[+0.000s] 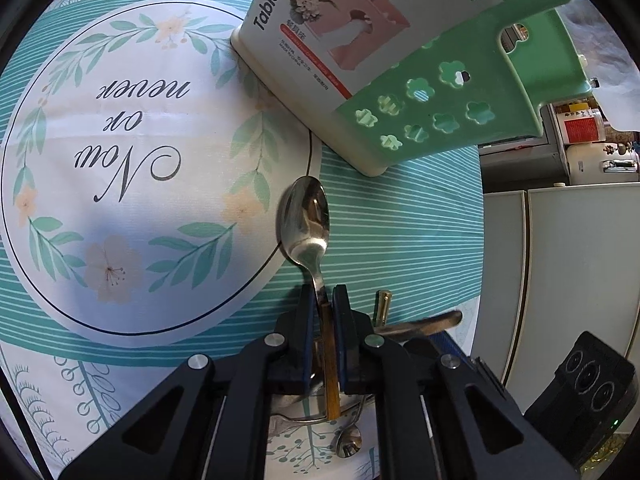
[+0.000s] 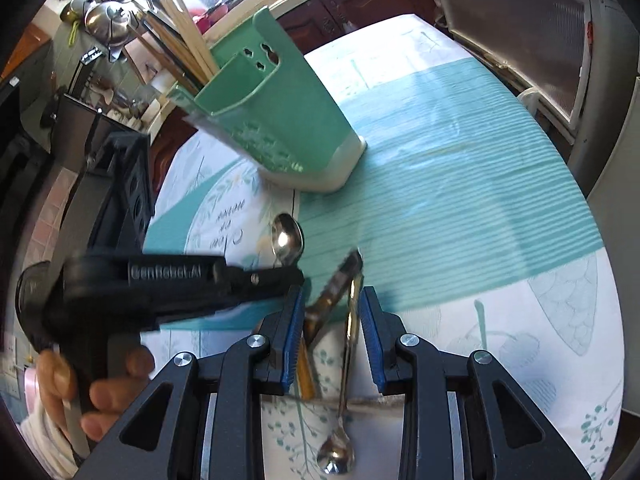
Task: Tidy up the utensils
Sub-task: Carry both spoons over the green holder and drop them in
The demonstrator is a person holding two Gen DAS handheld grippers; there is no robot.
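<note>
Spoon (image 1: 306,220) in the left gripper (image 1: 324,300) was the thing nearest to being sorted: its shiny bowl stuck out past the fingertips over the tablecloth (image 1: 400,220), at the edge where the white floral circle met the teal stripes, and its brown handle ran back between the two blue-padded fingers. The jaws were clenched on that handle, just behind the neck of the spoon. Whether the bowl was touching the cloth or raised just above it could not be told from either view.

Beside and below that gripper lay the rest of the loose cutlery: a brown-handled piece (image 1: 424,322), a gold-tipped handle (image 1: 383,304) and a small spoon (image 1: 349,442) lower down, with what looked like a fork next to it.

From the right wrist view, the right gripper (image 2: 330,312) stood over the same pile with its jaws parted. A slim silver spoon (image 2: 348,368) and a brown-handled utensil (image 2: 332,296) lay between its fingers, but the pads did not press on either. The person's left hand (image 2: 100,396) was wrapped around the black handle of the other gripper, off to the left.

Farther along the table stood the green utensil holder (image 2: 280,120) on its cream base, pierced with flower-shaped holes and carrying a printed cardboard label (image 1: 340,20). Wooden chopsticks (image 2: 188,36) already stood in its back compartment. Holder and held spoon were near each other but apart.
</note>
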